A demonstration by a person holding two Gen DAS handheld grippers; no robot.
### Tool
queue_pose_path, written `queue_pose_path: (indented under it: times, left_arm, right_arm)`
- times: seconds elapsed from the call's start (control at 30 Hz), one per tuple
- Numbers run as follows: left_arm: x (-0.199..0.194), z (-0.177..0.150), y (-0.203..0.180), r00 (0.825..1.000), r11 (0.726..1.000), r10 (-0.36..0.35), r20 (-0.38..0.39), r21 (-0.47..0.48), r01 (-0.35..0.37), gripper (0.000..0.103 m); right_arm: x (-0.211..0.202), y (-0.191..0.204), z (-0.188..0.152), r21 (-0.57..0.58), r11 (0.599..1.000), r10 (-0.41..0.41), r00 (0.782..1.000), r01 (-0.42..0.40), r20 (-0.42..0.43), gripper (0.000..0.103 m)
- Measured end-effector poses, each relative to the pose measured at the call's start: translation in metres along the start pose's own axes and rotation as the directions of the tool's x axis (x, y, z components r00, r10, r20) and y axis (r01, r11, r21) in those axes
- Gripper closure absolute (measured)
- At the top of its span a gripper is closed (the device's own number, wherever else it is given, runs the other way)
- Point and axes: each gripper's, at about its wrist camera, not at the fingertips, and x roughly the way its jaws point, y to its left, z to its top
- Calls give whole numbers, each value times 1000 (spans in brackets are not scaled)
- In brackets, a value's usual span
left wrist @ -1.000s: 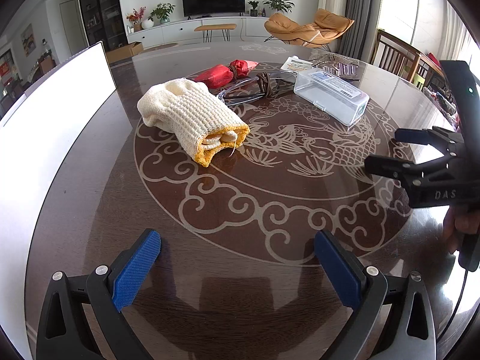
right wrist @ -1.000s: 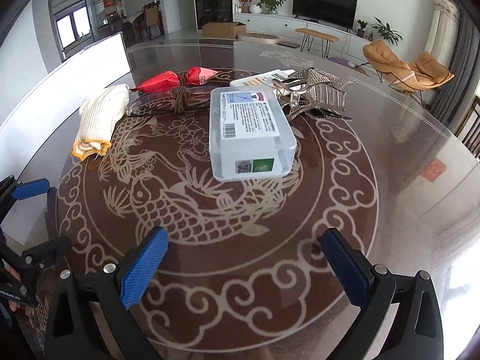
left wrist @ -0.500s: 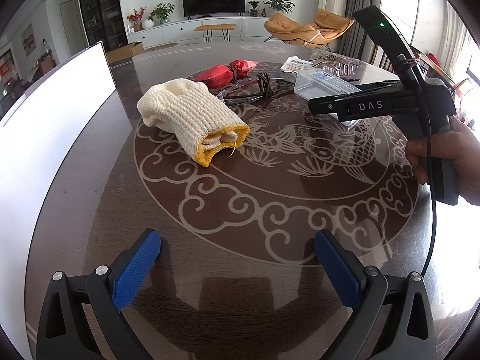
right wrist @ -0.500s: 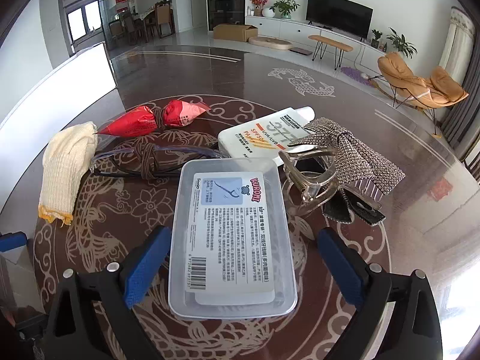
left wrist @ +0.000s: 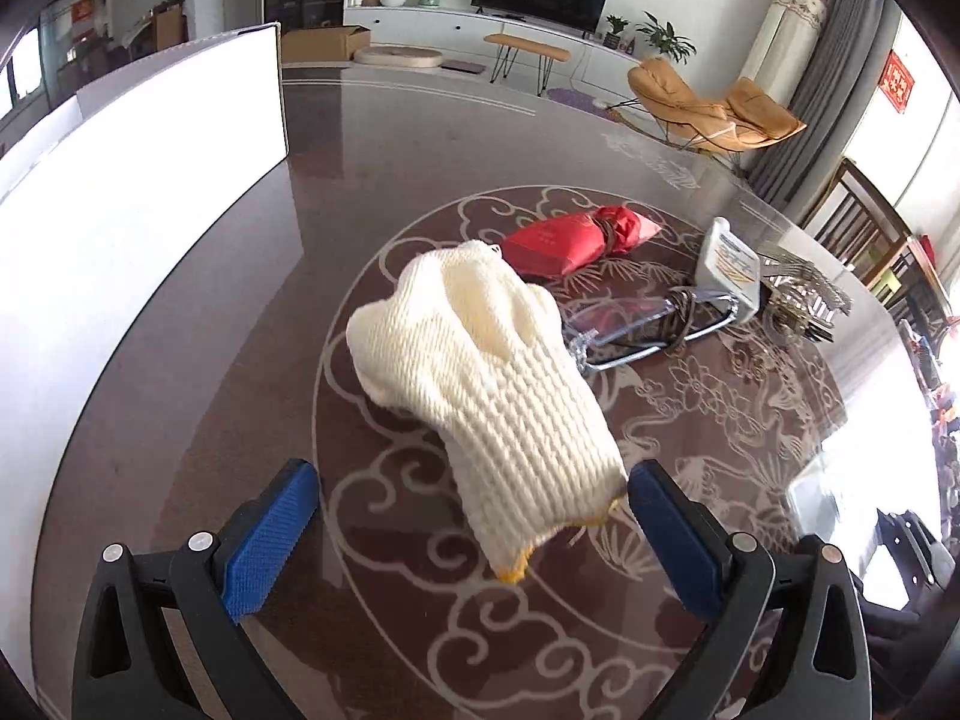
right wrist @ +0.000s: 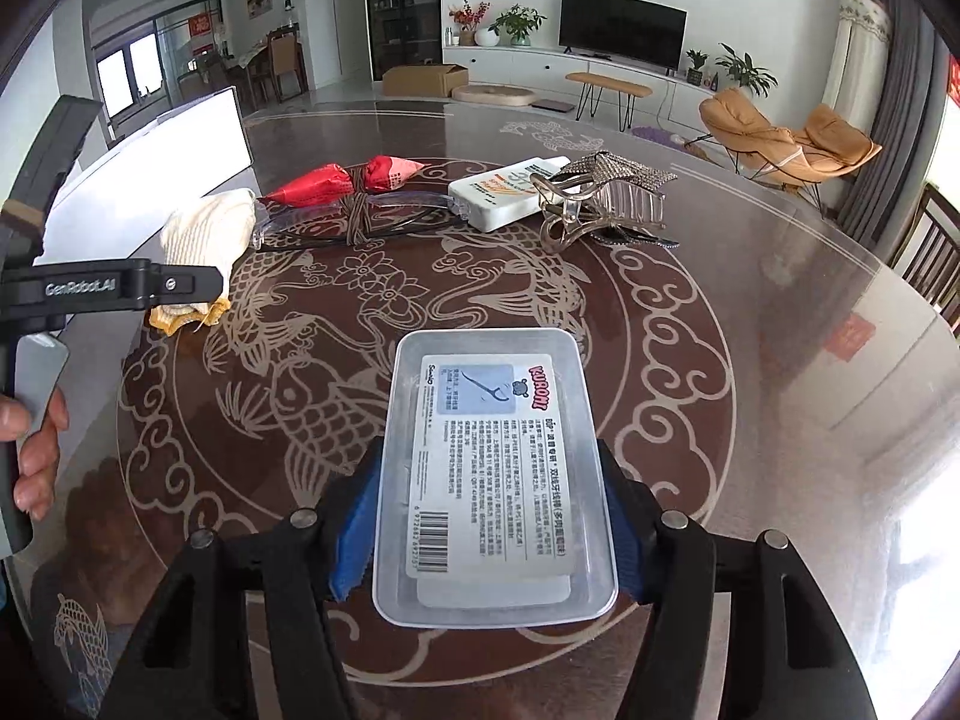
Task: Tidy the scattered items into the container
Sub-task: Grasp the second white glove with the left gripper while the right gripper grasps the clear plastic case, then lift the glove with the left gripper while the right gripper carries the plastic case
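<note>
A cream knitted glove (left wrist: 492,384) with a yellow cuff lies on the round table. Its cuff end sits between the blue pads of my open left gripper (left wrist: 474,534), close to the right pad and apart from the left one. In the right wrist view one of that gripper's fingers (right wrist: 150,286) reaches over the glove (right wrist: 204,234). My right gripper (right wrist: 492,522) has its jaws closing on a clear plastic box (right wrist: 492,468) with a printed label, pads against its two long sides. The white-walled container (left wrist: 150,180) stands at the table's left edge.
Behind the glove lie a red tied packet (left wrist: 570,240), glasses (left wrist: 648,324), a white tube (left wrist: 729,261) and a rhinestone hair clip (right wrist: 600,210). A person's hand (right wrist: 36,444) holds the left gripper's handle. Chairs stand beyond the table's right edge.
My left gripper moved forward to the glove, whose cuff now lies between its fingers. My right gripper closed round the plastic box and drew it back, away from the hair clip and glasses.
</note>
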Motion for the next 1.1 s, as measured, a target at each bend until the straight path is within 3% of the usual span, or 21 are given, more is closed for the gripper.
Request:
queue_pose_path:
  times: [0.1, 0.13, 0.17, 0.2, 0.23, 0.4, 0.53, 0.6, 0.7, 0.77, 0.8, 0.83, 0.97, 1.1]
  left_arm:
    - [12, 13, -6, 1000, 998, 18, 24, 55, -20, 2]
    - [10, 14, -5, 998, 997, 12, 56, 72, -16, 21]
    - [8, 13, -3, 997, 996, 11, 73, 91, -17, 29]
    - [6, 12, 0, 997, 994, 5, 83, 109, -14, 44]
    - [3, 11, 5, 996, 992, -23, 87, 122, 12, 49]
    - [-20, -21, 20, 984, 954, -169, 48, 259, 151, 53]
    - [-54, -70, 21, 966, 897, -256, -22, 368, 246, 53]
    - [-65, -85, 21, 964, 886, -263, -32, 388, 255, 52]
    - [-72, -95, 18, 972, 897, -234, 0, 385, 215, 41]
    - [-65, -94, 16, 983, 917, -181, 19, 365, 162, 18]
    - [-59, -91, 14, 988, 928, -152, 23, 347, 134, 11]
    - [-57, -88, 13, 991, 936, -135, 26, 333, 119, 11]
    - [-49, -84, 18, 997, 956, -73, 22, 287, 64, 0]
    - [-49, -85, 20, 997, 960, -68, 31, 275, 57, 0]
  right_arm:
    - [-1, -2, -1, 2, 1000, 2, 1000, -2, 0, 40]
    - [-1, -2, -2, 2, 1000, 2, 1000, -2, 0, 40]
    - [-1, -2, -2, 2, 1000, 2, 1000, -2, 0, 40]
    - [-2, -2, -2, 2, 1000, 3, 1000, -3, 0, 40]
    - [-1, -3, 0, 3, 1000, 3, 1000, -3, 0, 39]
    - [-5, -2, -2, 6, 1000, 5, 1000, -5, 0, 40]
    - [-25, 18, -28, -12, 1000, 20, 1000, -20, 1, 40]
    - [-40, 30, -46, -10, 1000, 22, 1000, -22, 1, 40]
    - [-56, 45, -66, 4, 1000, 4, 1000, -4, 1, 39]
    - [-59, 47, -70, 22, 1000, -19, 1000, 19, -1, 35]
    - [-58, 46, -70, 27, 999, -38, 999, 38, -9, 19]
    - [-56, 44, -70, 42, 998, -49, 998, 50, -25, 8]
    - [-55, 39, -69, 72, 996, -45, 998, 47, -36, 7]
    - [-56, 39, -68, 71, 997, -41, 998, 43, -40, 5]
